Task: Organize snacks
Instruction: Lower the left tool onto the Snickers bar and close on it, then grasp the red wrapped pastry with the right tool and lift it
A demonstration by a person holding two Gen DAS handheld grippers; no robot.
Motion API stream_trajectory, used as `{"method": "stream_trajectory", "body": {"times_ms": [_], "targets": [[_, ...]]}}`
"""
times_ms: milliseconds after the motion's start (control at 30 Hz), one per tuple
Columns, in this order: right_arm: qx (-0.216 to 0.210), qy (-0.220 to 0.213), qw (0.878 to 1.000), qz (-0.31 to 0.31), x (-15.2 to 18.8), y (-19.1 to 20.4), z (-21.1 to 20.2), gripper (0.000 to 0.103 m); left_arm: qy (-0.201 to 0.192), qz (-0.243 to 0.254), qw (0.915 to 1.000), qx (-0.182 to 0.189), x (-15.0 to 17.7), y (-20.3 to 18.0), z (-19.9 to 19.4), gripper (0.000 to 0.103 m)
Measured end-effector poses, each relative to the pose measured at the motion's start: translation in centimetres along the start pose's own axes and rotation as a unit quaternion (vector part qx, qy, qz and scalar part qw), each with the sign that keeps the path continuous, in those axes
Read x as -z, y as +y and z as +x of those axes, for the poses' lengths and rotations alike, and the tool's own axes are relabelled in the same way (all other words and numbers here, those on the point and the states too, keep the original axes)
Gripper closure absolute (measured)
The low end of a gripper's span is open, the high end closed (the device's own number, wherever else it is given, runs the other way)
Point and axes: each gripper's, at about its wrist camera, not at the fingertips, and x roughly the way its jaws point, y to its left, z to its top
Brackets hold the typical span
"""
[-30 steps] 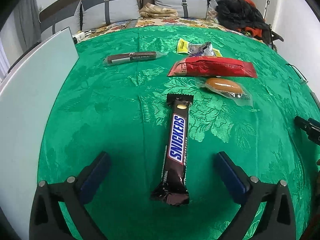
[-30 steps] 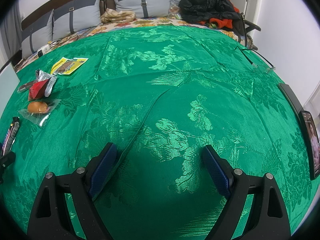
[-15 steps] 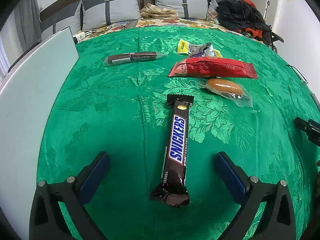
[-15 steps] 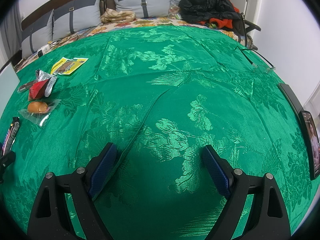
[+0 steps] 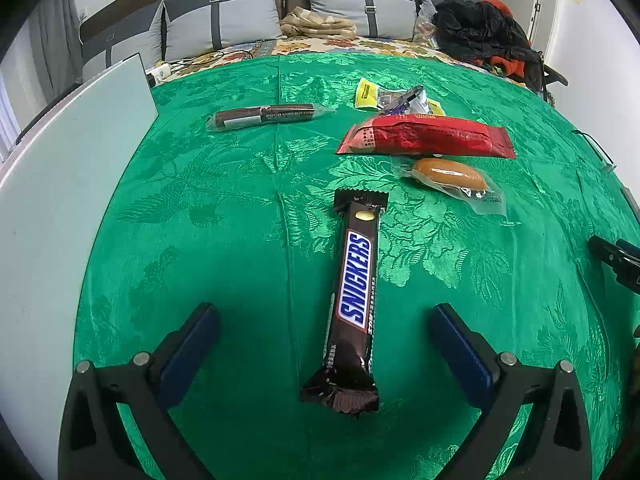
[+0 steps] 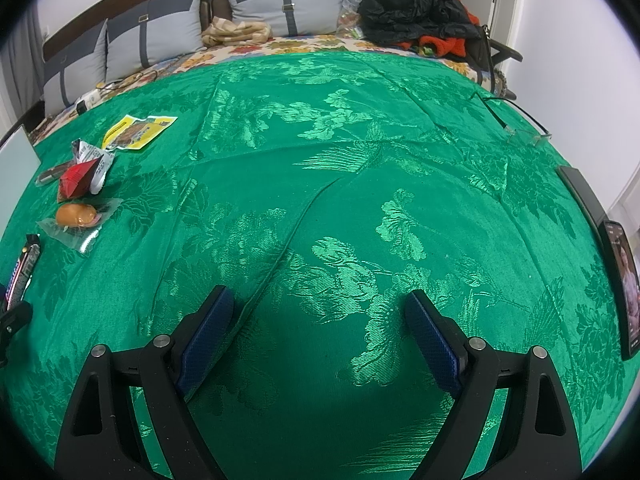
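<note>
A Snickers bar (image 5: 354,292) lies lengthwise on the green cloth, its near end between the wide-apart fingers of my left gripper (image 5: 324,334), which is open and not touching it. Beyond it lie a wrapped orange bun (image 5: 450,174), a red packet (image 5: 428,136), a yellow packet (image 5: 368,94) with a silver wrapper (image 5: 404,100), and a dark stick snack (image 5: 266,116). My right gripper (image 6: 320,322) hangs open over bare cloth, far right of the snacks: bun (image 6: 76,215), red packet (image 6: 76,178), yellow packet (image 6: 138,130), Snickers bar (image 6: 22,268).
A white board (image 5: 52,200) borders the cloth on the left. Two phones (image 6: 622,284) lie at the right edge, with glasses (image 6: 524,134) farther back. Cushions (image 6: 280,4) and a heap of dark clothes (image 6: 416,8) sit behind. The right gripper's tip (image 5: 616,260) shows at the left view's right edge.
The left gripper has eased back and down a little, so the snacks sit slightly farther up the view. The right gripper has not moved.
</note>
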Motion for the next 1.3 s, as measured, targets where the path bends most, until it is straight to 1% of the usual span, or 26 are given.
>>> {"method": "stream_trajectory", "body": {"times_ms": [33, 100, 167, 233, 267, 300, 367, 400, 433, 467, 533, 567, 600, 633, 667, 700, 733, 800, 900, 933, 1033, 1067, 1100, 1167, 1200, 1300], "targets": [[-0.01, 0.0, 1.0, -0.003, 0.0, 0.1, -0.1, 0.013, 0.0, 0.0, 1.0, 0.0, 0.0, 0.0, 0.0, 0.0], [-0.042, 0.011, 0.998, -0.039, -0.8, 1.1, -0.2, 0.016, 0.0, 0.0, 1.0, 0.0, 0.0, 0.0, 0.0, 0.0], [-0.09, -0.023, 0.993, -0.071, -2.7, 3.1, -1.8, 0.015, 0.0, 0.0, 1.0, 0.0, 0.0, 0.0, 0.0, 0.0], [-0.16, -0.062, 0.98, -0.104, -5.2, 5.9, -3.7, 0.014, 0.0, 0.0, 1.0, 0.0, 0.0, 0.0, 0.0, 0.0], [-0.176, -0.067, 0.974, -0.122, -6.0, 7.2, -4.1, 0.014, 0.0, 0.0, 1.0, 0.0, 0.0, 0.0, 0.0, 0.0], [-0.196, -0.07, 0.964, -0.164, -7.5, 9.8, -4.6, 0.014, 0.0, 0.0, 1.0, 0.0, 0.0, 0.0, 0.0, 0.0], [-0.197, -0.05, 0.951, -0.234, -9.2, 13.9, -4.2, 0.016, 0.0, 0.0, 1.0, 0.0, 0.0, 0.0, 0.0, 0.0], [-0.185, -0.026, 0.942, -0.277, -9.9, 16.5, -3.2, 0.016, 0.0, 0.0, 1.0, 0.0, 0.0, 0.0, 0.0, 0.0], [-0.171, -0.001, 0.937, -0.306, -10.3, 18.4, -2.1, 0.016, 0.0, 0.0, 1.0, 0.0, 0.0, 0.0, 0.0, 0.0], [-0.161, 0.022, 0.933, -0.322, -10.5, 19.8, -1.0, 0.017, 0.0, 0.0, 1.0, 0.0, 0.0, 0.0, 0.0, 0.0], [-0.153, 0.057, 0.93, -0.329, -10.6, 21.6, 1.0, 0.019, 0.0, 0.0, 1.0, 0.0, 0.0, 0.0, 0.0, 0.0], [-0.15, 0.065, 0.93, -0.328, -10.5, 22.0, 1.5, 0.021, 0.0, 0.0, 1.0, 0.0, 0.0, 0.0, 0.0, 0.0], [-0.148, 0.077, 0.93, -0.327, -10.3, 22.2, 2.2, 0.03, 0.0, 0.0, 1.0, 0.0, 0.0, 0.0, 0.0, 0.0], [-0.146, 0.093, 0.93, -0.325, -10.2, 22.4, 2.9, 0.059, 0.0, 0.0, 1.0, 0.0, 0.0, 0.0, 0.0, 0.0], [-0.145, 0.108, 0.93, -0.32, -10.1, 22.3, 3.3, 0.075, 0.0, 0.0, 1.0, 0.0, 0.0, 0.0, 0.0, 0.0], [-0.154, 0.126, 0.93, -0.308, -10.0, 22.1, 3.6, 0.079, 0.0, 0.0, 1.0, 0.0, -0.1, 0.0, 0.0, 0.0], [-0.159, 0.128, 0.933, -0.298, -10.1, 21.5, 3.3, 0.084, 0.0, 0.0, 1.0, 0.0, 0.0, 0.0, 0.0, 0.0], [-0.176, 0.125, 0.937, -0.275, -10.1, 20.4, 2.4, 0.086, 0.0, 0.0, 1.0, 0.0, 0.0, 0.0, 0.0, 0.0], [-0.221, 0.104, 0.949, -0.201, -10.9, 17.2, -0.3, 0.086, 0.0, 0.0, 1.0, 0.0, -0.1, 0.0, 0.0, 0.0], [-0.24, 0.094, 0.951, -0.168, -10.9, 15.5, -1.6, 0.086, 0.0, 0.0, 1.0, 0.0, 0.0, 0.0, 0.0, 0.0], [-0.257, 0.072, 0.956, -0.12, -10.0, 11.9, -4.3, 0.086, 0.0, 0.0, 1.0, 0.0, 0.0, 0.0, 0.0, 0.0], [-0.254, 0.068, 0.958, -0.112, -9.5, 11.1, -4.6, 0.086, 0.0, 0.0, 1.0, 0.0, 0.0, 0.0, 0.0, 0.0], [-0.242, 0.061, 0.962, -0.109, -8.4, 9.8, -5.1, 0.086, 0.0, 0.0, 1.0, 0.0, 0.0, 0.0, 0.0, 0.0], [-0.208, 0.051, 0.97, -0.118, -6.8, 8.4, -4.9, 0.086, 0.0, 0.0, 1.0, 0.0, -0.1, 0.0, 0.0, 0.0], [-0.187, 0.045, 0.973, -0.125, -5.5, 7.6, -4.8, 0.086, 0.0, 0.0, 1.0, 0.0, -0.1, 0.0, 0.0, 0.0], [-0.139, 0.035, 0.979, -0.141, -2.6, 6.4, -3.8, 0.086, 0.0, 0.0, 1.0, 0.0, -0.1, 0.0, 0.0, 0.0]]}}
